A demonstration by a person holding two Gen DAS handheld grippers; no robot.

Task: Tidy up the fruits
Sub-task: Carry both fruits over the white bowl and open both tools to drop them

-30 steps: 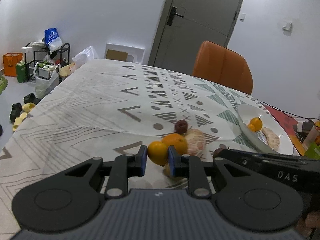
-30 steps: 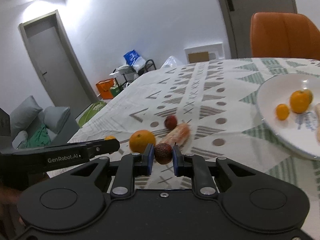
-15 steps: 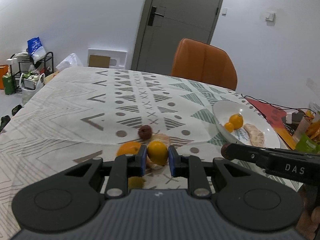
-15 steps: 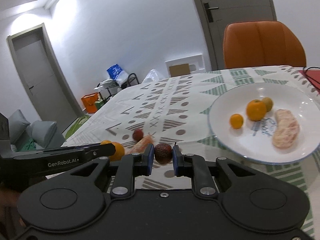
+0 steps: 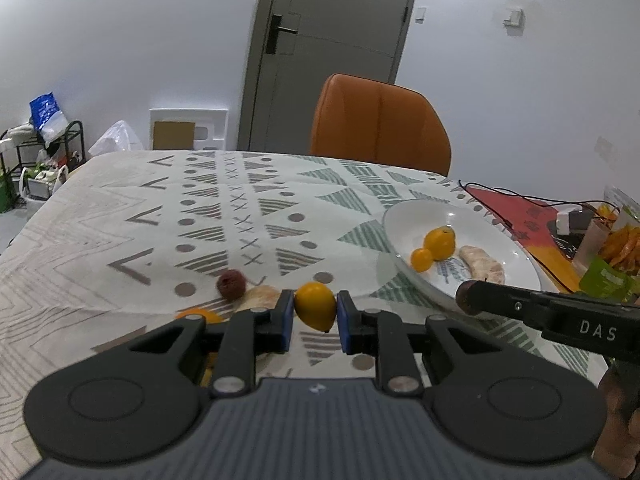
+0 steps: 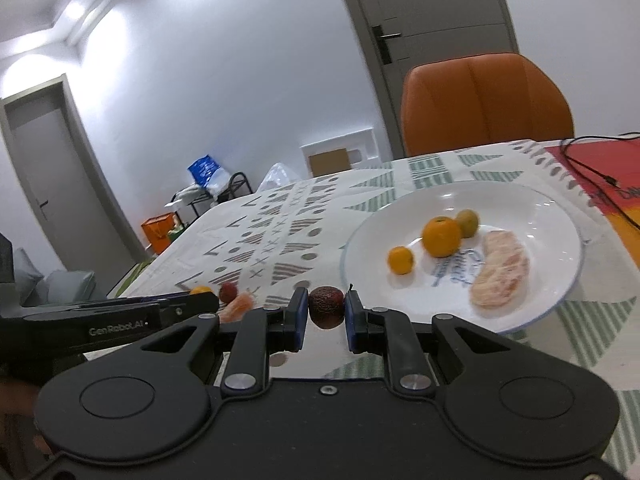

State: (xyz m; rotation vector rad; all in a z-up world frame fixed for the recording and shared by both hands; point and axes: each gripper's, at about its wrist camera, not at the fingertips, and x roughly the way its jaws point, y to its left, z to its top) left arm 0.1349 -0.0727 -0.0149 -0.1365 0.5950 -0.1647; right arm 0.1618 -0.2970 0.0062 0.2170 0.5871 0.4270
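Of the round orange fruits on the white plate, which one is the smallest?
The small orange fruit nearest the plate's left rim. The larger orange sits beside it toward the plate's middle, with a greenish fruit behind that.

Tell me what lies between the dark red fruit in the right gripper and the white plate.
Nothing: in the right wrist view, only bare tablecloth separates the dark red fruit from the white plate.
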